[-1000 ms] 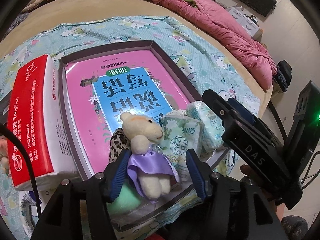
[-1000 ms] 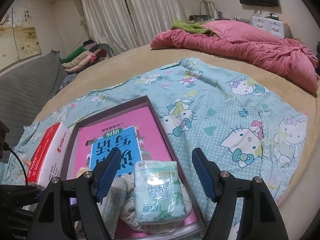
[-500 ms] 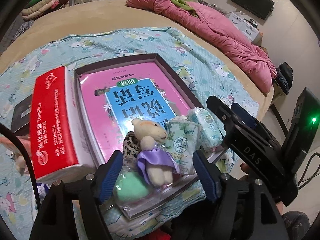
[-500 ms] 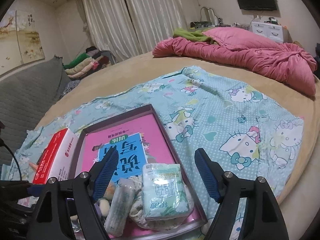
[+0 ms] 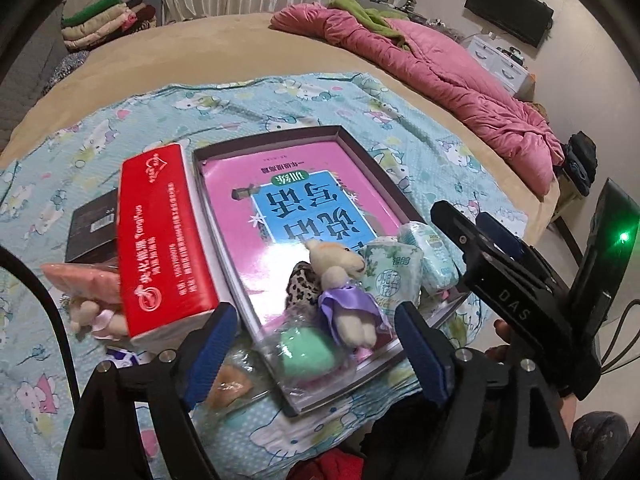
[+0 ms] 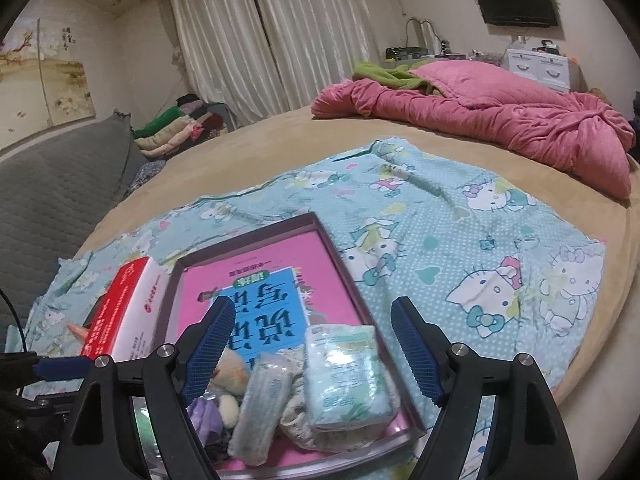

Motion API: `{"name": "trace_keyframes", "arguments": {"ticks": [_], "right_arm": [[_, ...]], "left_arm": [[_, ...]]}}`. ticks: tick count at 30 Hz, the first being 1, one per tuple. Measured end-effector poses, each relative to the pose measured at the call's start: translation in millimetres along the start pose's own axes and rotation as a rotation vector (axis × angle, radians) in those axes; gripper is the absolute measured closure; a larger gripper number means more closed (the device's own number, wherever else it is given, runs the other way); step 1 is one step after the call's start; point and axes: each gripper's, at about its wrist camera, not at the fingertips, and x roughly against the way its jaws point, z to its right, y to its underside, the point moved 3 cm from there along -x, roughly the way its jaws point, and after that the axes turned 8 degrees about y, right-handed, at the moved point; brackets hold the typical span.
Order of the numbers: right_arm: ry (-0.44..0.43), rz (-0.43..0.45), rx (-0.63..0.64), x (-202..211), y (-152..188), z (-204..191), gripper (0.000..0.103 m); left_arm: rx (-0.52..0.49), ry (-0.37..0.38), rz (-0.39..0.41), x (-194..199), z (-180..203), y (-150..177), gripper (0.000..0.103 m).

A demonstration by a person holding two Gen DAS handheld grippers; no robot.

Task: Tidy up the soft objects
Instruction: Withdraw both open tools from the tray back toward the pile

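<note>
We hold the left gripper [image 5: 316,344] with its blue-padded jaws spread wide and nothing between the pads. Directly ahead of it, between the two fingers in the left wrist view, the shallow box tray [image 5: 362,152] rests on the cartoon-print sheet [image 5: 280,96]. Its floor is covered by a pink and blue printed cover [image 5: 288,200].

The soft items are grouped at the tray end nearest the tool. The small plush bear in a purple dress [image 5: 344,284] lies on its back, just beyond the fingertips. A leopard-print piece [image 5: 298,286] lies against the bear's left side. A green sponge in clear wrap [image 5: 306,350] sits between the bear and the tool. Two wrapped tissue packs [image 5: 396,272] lie to the bear's right.

To the left of the left gripper, a red and white carton [image 5: 164,240] stands against the tray's outer wall. Beyond the carton to the left we see a pink packet [image 5: 84,280], a second small plush toy [image 5: 90,316] and a dark box [image 5: 94,226]. Another wrapped sponge [image 5: 228,388] lies on the sheet near the left finger, outside the tray.

We hold the right gripper [image 6: 312,344] fully spread and unloaded as well. One tissue pack [image 6: 344,376] lies between its fingers inside the tray. A pink quilt [image 6: 500,128] lies far ahead on the bed [image 6: 280,132].
</note>
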Motion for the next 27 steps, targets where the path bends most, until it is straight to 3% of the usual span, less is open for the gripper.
{"name": "trace_keyframes", "arguments": {"ticks": [27], "right_arm": [[-0.144, 0.057, 0.156, 59, -9, -93, 0.021]], "left_arm": [[0.086, -0.073, 0.091, 78, -57, 25, 0.022]]}}
